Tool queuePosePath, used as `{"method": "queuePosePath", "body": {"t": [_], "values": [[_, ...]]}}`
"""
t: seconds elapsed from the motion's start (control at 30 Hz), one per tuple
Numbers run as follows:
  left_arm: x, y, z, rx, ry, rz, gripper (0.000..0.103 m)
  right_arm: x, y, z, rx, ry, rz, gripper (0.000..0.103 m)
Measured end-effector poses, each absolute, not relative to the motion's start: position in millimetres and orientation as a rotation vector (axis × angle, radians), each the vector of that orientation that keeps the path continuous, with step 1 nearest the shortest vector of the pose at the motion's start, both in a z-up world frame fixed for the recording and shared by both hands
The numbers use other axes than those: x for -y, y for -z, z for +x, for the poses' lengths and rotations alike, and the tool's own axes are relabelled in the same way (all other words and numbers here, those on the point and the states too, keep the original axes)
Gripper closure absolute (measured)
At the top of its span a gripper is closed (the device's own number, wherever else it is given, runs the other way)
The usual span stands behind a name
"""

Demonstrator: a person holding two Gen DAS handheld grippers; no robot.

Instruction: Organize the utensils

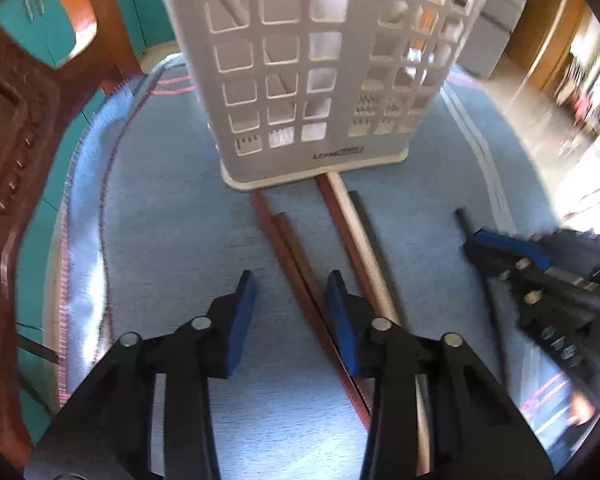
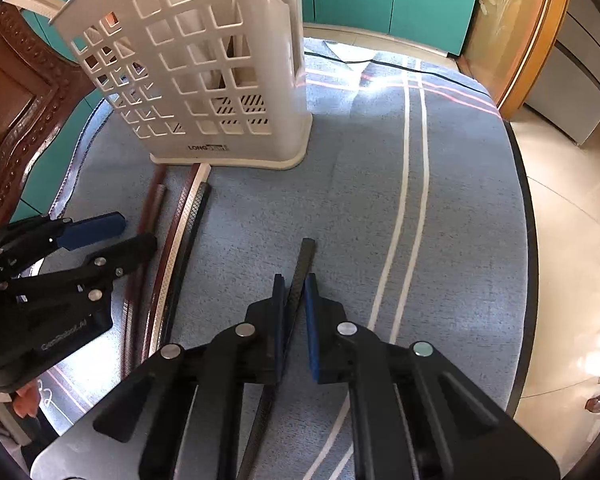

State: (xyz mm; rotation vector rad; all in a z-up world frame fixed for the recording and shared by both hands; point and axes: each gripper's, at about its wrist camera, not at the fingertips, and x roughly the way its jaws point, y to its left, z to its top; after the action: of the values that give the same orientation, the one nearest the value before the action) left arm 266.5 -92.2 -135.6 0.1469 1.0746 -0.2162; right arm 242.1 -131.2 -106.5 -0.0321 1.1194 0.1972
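The step in hand looks like lifting one chopstick for the white utensil basket (image 2: pixel 204 80): the right claw (image 2: pixel 296 320) pinches a black chopstick (image 2: pixel 305 264) just off the blue cloth on the table (image 2: pixel 460 220), well in front of the basket. Next it must tip upright and drop in. The left claw (image 1: pixel 290 320) hangs spread over five more chopsticks (image 1: pixel 300 264) lying at the basket's foot.

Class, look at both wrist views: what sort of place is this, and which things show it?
Probably a home dining area: a table under a blue striped tablecloth, a carved wooden chair beside it, and a white plastic utensil holder with chopsticks lying before it.
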Motion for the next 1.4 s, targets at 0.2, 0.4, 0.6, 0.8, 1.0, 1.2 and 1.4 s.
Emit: {"method": "queuePosePath", "body": {"t": [0.2,0.4,0.6,0.8,1.0,1.2,1.4], "values": [[78.1,134.0,263.9,-1.090,0.245,0.067,0.084,129.2,107.7,242.3,-1.118,-0.199,-0.041,0.093],[34.1,109.2,243.6,-1.061,0.292,-0.028,0.090,133.3,109.3,240.2,-1.115,-0.211,-0.034,0.093],[13.2,82.1,238.4,-1.029,0.293,-0.080,0.078,132.2,109.4,240.1,-1.114,-0.206,-0.043,0.093],[-2.5,81.4,231.5,-1.055,0.215,-0.025,0.068,128.9,111.1,239.8,-1.111,-0.198,-0.056,0.093],[-0.8,105.3,249.0,-1.109,0.130,0.067,0.068,122.1,113.0,237.2,-1.099,-0.188,-0.082,0.092],[6.5,101.4,234.1,-1.062,0.095,0.148,0.070,121.1,115.6,231.1,-1.088,-0.189,-0.084,0.092],[3.7,100.1,227.2,-1.069,0.113,0.143,0.069,113.3,117.3,222.5,-1.069,-0.168,-0.105,0.092]]}}
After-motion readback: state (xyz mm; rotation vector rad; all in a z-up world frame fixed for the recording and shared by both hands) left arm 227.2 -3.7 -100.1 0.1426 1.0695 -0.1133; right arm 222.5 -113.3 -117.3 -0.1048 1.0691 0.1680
